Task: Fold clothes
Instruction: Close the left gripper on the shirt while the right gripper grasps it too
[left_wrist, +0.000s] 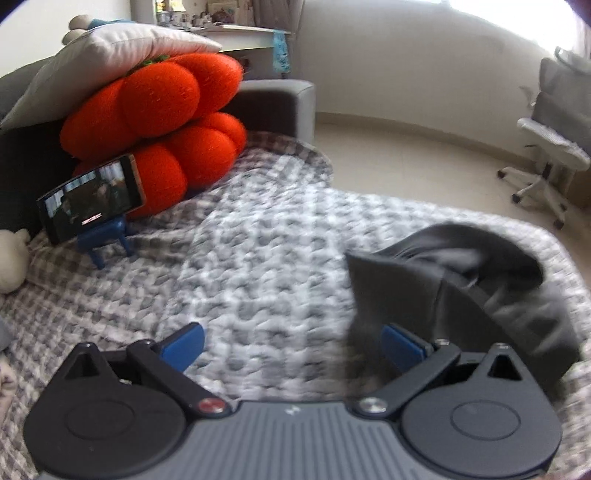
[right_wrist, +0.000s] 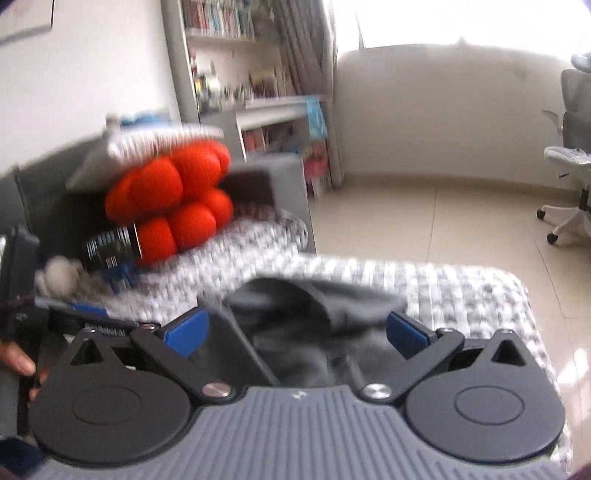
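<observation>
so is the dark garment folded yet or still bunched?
Still bunched. The dark garment lies in a rumpled heap with loose creases on the checked blanket, no flat, squared edges. Both views are motion-blurred.

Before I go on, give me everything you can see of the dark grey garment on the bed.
The dark grey garment is one piece of soft, thin-looking fabric, crumpled rather than flat, with folds and a raised hump at its far side. It lies on the grey-and-white checked bedspread near the bed's right edge. The open right gripper straddles it; the open left gripper has its right finger against the near edge. Motion blur hides seams and type.
</observation>
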